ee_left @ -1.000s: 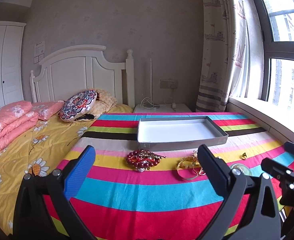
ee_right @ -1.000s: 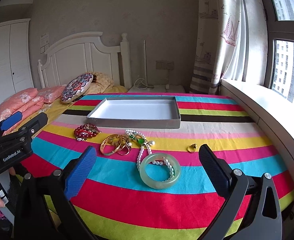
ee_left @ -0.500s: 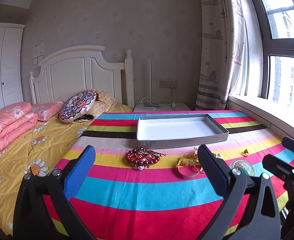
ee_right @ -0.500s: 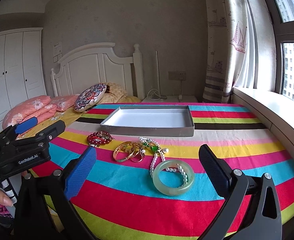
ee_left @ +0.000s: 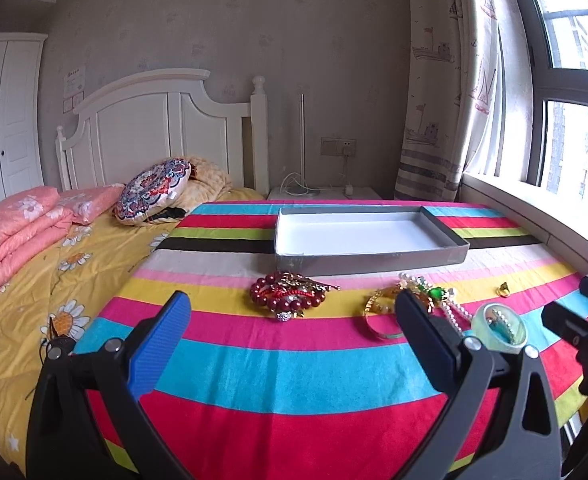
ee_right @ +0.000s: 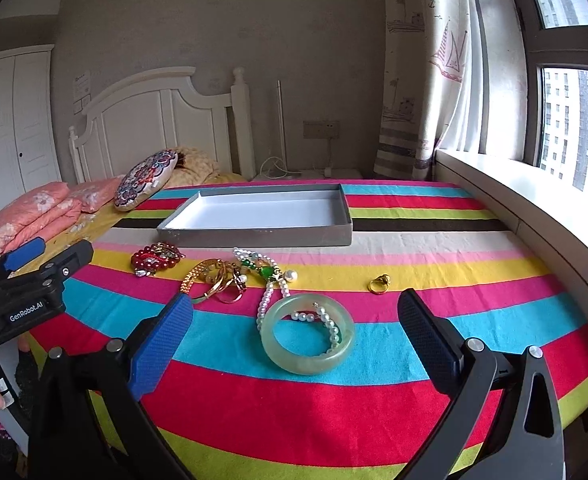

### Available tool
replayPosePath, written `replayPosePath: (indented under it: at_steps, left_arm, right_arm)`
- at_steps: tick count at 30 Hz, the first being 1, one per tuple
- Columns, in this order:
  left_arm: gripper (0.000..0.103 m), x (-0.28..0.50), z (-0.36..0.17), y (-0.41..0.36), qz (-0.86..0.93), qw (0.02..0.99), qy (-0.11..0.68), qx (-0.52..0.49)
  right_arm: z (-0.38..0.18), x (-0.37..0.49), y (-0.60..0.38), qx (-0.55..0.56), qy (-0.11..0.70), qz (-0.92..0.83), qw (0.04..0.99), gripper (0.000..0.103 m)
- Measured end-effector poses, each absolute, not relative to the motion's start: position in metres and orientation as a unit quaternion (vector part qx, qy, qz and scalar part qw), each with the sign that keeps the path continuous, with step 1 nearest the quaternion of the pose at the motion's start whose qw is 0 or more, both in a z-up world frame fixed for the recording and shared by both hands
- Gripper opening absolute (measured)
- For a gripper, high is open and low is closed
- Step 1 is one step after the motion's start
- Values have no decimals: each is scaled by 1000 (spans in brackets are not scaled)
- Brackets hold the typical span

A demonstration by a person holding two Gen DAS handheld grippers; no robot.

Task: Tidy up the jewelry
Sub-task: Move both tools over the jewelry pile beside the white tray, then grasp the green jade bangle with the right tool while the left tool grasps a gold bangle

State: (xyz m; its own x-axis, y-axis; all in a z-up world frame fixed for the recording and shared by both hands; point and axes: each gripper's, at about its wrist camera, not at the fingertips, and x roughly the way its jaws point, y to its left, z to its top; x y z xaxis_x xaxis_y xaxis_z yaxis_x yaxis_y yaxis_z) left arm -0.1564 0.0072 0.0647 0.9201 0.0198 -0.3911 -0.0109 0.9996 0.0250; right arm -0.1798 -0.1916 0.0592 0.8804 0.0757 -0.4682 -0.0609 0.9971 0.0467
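- Both claws, left (ee_left: 289, 336) and right (ee_right: 296, 334), gape wide and hold nothing; sorting looks not yet begun.
- Nearest on the striped desk cloth (ee_right: 334, 400): pale green jade bangle (ee_right: 308, 334), lying over a white pearl strand (ee_right: 271, 300); freeing it seems the next move.
- Beyond: gold bangles (ee_right: 209, 280), small gold ring (ee_right: 380, 283), red bead bracelet (ee_right: 153, 260).
- Farthest: shallow grey cardboard tray (ee_right: 253, 236), bare inside.

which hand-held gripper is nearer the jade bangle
Right. The right hand-held gripper frames the jade bangle between its open fingers; the left hand-held gripper sits off to the bangle's left.
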Motion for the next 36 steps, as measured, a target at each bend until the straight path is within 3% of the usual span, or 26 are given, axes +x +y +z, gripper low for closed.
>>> replayPosePath:
  at_steps: [10,16,23,31,36]
  left_arm:
    - [101,-149,59,10,19,981,192,23]
    - [101,-137,46,9,-21,973,228,24]
    - [101,-119,29,-3,-69,955,287,31]
    - [101,-81,24,-26,-147,915,377,-2]
    - [97,-56,18,-55,-124,906,401,45]
  right_arm:
    - [32,-151,-194,25,317,60,946,99]
    - [19,-134,-204,41,365,64,928,98]
    - [-3,-102,-202,26,416,63,907,80]
    - [-4,-107,-202,24,402,73,912,76]
    - [13,-122,-221,55,368,72,926,76]
